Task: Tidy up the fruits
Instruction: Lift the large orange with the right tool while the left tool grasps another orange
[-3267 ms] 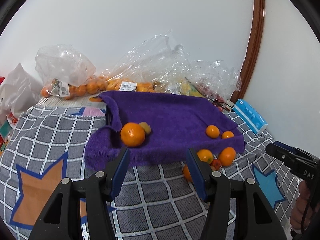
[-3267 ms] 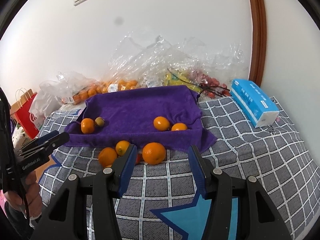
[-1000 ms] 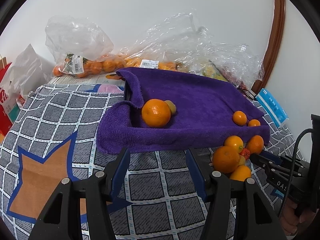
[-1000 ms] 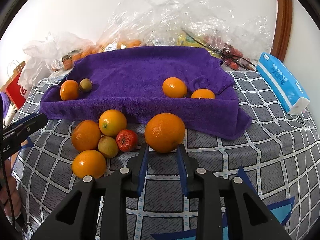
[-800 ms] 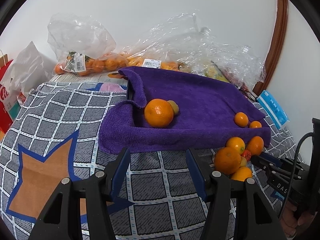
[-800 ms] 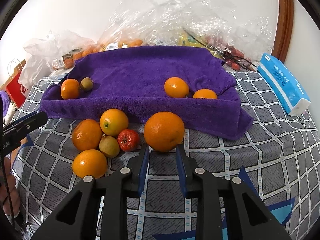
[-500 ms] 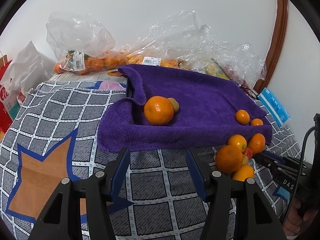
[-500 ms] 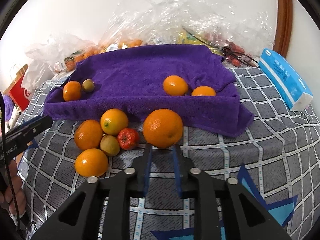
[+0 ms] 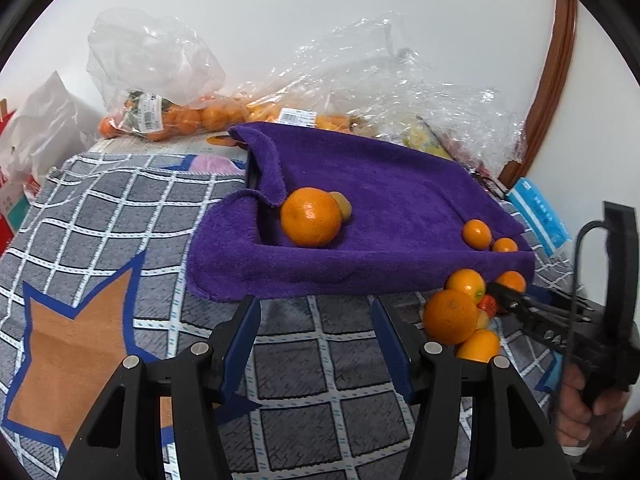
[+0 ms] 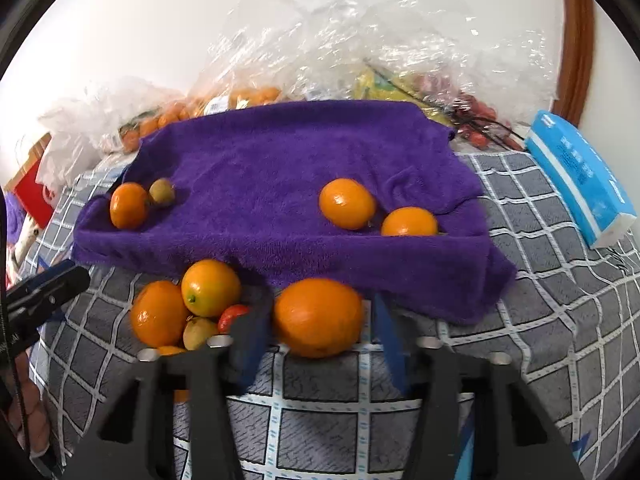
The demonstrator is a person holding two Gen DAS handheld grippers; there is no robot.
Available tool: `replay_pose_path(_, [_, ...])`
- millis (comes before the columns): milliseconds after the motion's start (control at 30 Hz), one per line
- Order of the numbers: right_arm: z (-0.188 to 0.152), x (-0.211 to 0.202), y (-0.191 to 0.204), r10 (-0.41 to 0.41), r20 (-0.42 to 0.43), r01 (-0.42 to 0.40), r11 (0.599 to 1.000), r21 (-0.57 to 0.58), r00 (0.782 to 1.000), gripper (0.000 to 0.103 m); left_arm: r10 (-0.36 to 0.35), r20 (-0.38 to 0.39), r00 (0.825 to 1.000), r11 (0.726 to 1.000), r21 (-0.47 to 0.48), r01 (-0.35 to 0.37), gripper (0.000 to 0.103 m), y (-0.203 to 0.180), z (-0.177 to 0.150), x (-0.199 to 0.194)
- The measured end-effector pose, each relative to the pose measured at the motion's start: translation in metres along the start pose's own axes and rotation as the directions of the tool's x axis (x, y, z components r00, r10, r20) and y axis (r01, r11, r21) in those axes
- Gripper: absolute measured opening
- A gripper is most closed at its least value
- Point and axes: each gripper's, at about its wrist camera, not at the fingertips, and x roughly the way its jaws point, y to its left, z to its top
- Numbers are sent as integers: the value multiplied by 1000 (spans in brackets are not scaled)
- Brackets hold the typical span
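Both claws showed in their own wrist views. Right gripper point(image 10: 318, 320) had its blue fingers point(image 10: 250, 334) spread around the large orange point(image 10: 318, 317), one finger on each side; whether the pads pressed on the fruit could not be told from the blurred frame. That orange sat on the grey checked cloth point(image 10: 560, 320), just near of the hanging front edge of the purple towel point(image 10: 280, 168). Left of it lay a tight cluster: a second orange point(image 10: 158, 312), a smaller orange with a green stem spot point(image 10: 210, 287), a small red fruit point(image 10: 232, 314) and a yellowish-green fruit point(image 10: 198, 332). On the towel, two oranges point(image 10: 347, 203) rested toward the right, and one orange beside a small greenish-brown fruit point(image 10: 161, 191) sat at the far left. A blue tissue pack point(image 10: 580, 176) lay at the right, and clear plastic bags point(image 10: 360, 40) of fruit were heaped at the far side against the wall.

Left gripper point(image 9: 316, 328) was spread wide and held nothing, hovering over the checked cloth just near of the towel's left front edge. From the left wrist view, the right gripper reached into the fruit cluster at the right.
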Motion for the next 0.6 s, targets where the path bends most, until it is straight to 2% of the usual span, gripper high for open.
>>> replay_pose_path(200, [-8, -18, 3, -20, 38, 22, 999, -40, 999, 43, -97, -58, 994, 995, 28, 99, 56, -18, -1, -1])
replay_pose_path(333, [-17, -35, -8, -25, 61, 27, 999, -26, 998, 43, -198, -107, 974, 979, 30, 202, 56, -38, -3, -5])
replay_pose_path(600, [-40, -67, -34, -50, 80, 50, 999, -7, 996, 43, -239, -196, 951, 964, 69, 256, 54, -73, -18, 12])
